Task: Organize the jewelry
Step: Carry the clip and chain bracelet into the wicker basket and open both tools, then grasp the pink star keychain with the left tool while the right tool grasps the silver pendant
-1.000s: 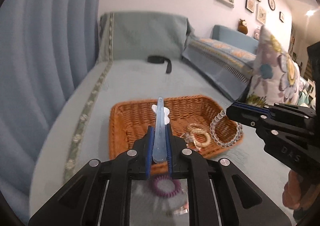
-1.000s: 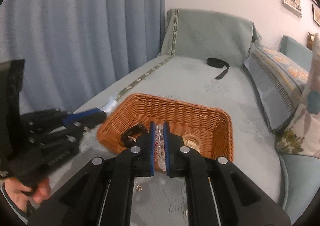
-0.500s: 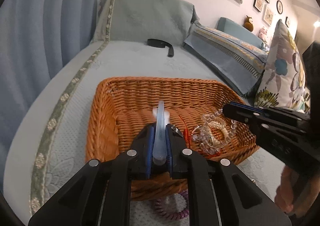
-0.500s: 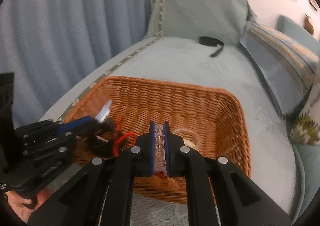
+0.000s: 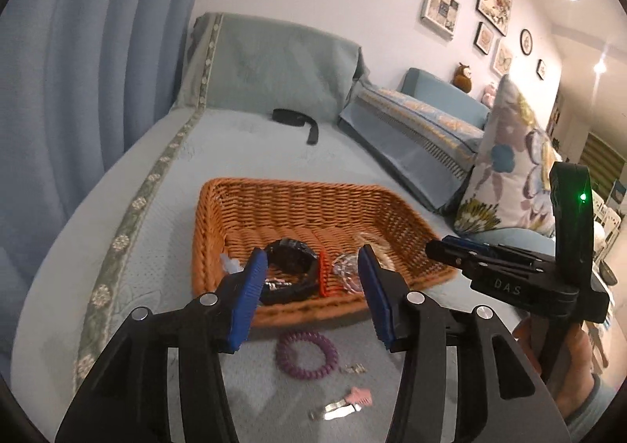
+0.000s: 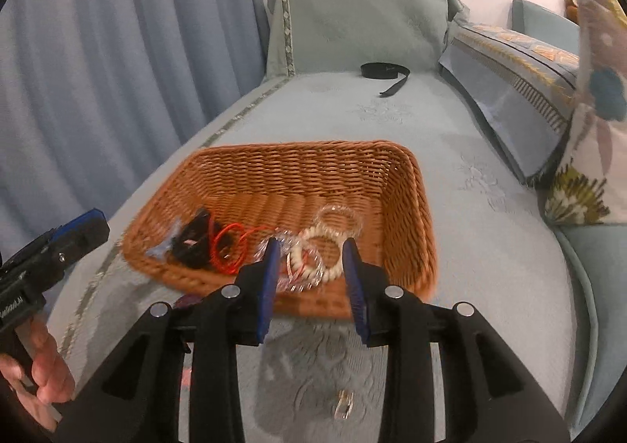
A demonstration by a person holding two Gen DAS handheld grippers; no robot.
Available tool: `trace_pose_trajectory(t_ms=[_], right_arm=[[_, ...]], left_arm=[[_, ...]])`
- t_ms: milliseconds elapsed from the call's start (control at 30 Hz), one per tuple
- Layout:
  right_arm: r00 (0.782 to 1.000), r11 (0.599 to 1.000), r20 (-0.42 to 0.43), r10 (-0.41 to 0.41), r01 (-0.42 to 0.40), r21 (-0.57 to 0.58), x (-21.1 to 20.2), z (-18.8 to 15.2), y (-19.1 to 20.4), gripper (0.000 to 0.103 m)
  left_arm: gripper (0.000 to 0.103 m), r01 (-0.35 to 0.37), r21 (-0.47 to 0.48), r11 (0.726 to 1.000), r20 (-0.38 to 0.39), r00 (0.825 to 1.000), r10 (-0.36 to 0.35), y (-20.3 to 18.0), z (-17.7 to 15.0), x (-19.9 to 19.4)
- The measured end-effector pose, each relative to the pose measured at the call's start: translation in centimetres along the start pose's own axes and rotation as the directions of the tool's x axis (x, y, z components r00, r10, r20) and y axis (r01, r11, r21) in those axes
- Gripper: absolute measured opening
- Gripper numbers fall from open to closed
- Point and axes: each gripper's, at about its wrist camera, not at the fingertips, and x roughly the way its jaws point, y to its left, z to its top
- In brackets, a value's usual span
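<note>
Rectangular woven wicker basket [image 5: 298, 204] of beaded bracelets [image 6: 313, 259], both tongs [image 5: 311, 270] [image 6: 311, 261] freshly spread, empty.

Both wrist cameras look forward and somewhat down along their own fingers, close above the near end of the sofa seat [image 5: 250, 153]. The left view faces the basket [image 5: 219, 216] from its near left, the right from its near right. Both share the basket, the far backrest and the curtain [image 6: 117, 71].

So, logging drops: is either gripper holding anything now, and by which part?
Nothing is held. The left gripper and the right gripper have just been opening, jaws empty above the basket.
</note>
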Motion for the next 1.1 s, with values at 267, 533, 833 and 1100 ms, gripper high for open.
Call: trace_pose_trajectory(t_ms=[267,533,833,1100], right_arm=[[0.998,0.997,0.045,0.034,-0.037,0.064,-6.4,-2.4,-0.7,0.054],[1.000,0.994,-0.020,-0.004,0.006,0.107,-6.3,-6.8,-2.1,0.055],[0.994,0.996,-0.105,-0.024,0.033,0.077,-1.8,-9.1,-2.2,0.055],[0.987,0.992,-0.158,-0.017,0.037,0.122,0.0,-10.0,-3.1,0.055]], left_arm=[[0.047,0.020,-0.006,1.000,0.007,1.000,-0.020,-1.3,-3.2,-5.8],[0.047,0.051,-0.042,0.998,-0.067,0.996,-0.053,-1.0,-7.4,-5.2],[0.047,0.052,-0.019,0.998,-0.242,0.969,-0.055,0.2,-10.2,0.5],[0.049,0.072,0.048,0.996,-0.322,0.945,-0.053,-1.3,-9.8,3.8]])
